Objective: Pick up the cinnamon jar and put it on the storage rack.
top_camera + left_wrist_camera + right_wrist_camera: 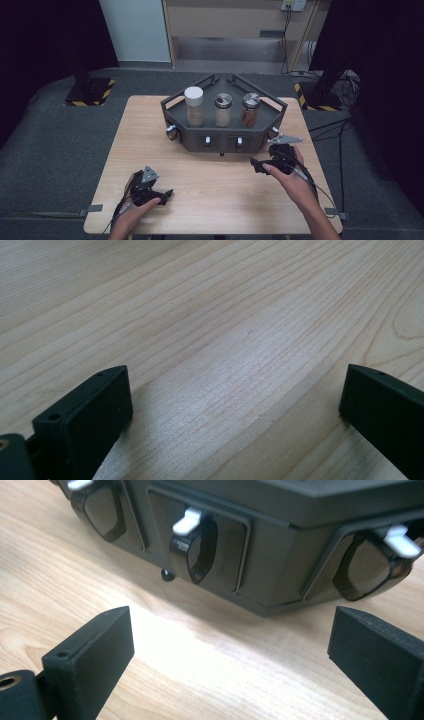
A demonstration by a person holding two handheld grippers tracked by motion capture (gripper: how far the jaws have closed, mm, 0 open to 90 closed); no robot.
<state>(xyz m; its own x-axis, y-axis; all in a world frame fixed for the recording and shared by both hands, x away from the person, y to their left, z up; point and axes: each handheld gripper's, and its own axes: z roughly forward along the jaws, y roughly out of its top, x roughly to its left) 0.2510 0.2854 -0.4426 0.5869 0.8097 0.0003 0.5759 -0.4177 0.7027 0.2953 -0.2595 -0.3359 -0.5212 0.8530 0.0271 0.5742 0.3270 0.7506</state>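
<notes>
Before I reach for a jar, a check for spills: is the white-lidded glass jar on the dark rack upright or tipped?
Upright: the white-lidded glass jar stands on its base on the dark rack, lid on top.

Bright overhead light, glare on table (240, 370) (gripper views), dim surroundings, soft focus

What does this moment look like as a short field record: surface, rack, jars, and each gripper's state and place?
surface: light wooden table
rack: dark angular rack at the table's far side, white-tipped levers along its front
jars: white-lidded jar at left, middle jar, brown-filled jar at right, all upright on the rack
left gripper: left gripper open, nothing between the jaws, low over bare wood near the front edge
right gripper: right gripper open, nothing held, facing the rack's front, apart from it
</notes>
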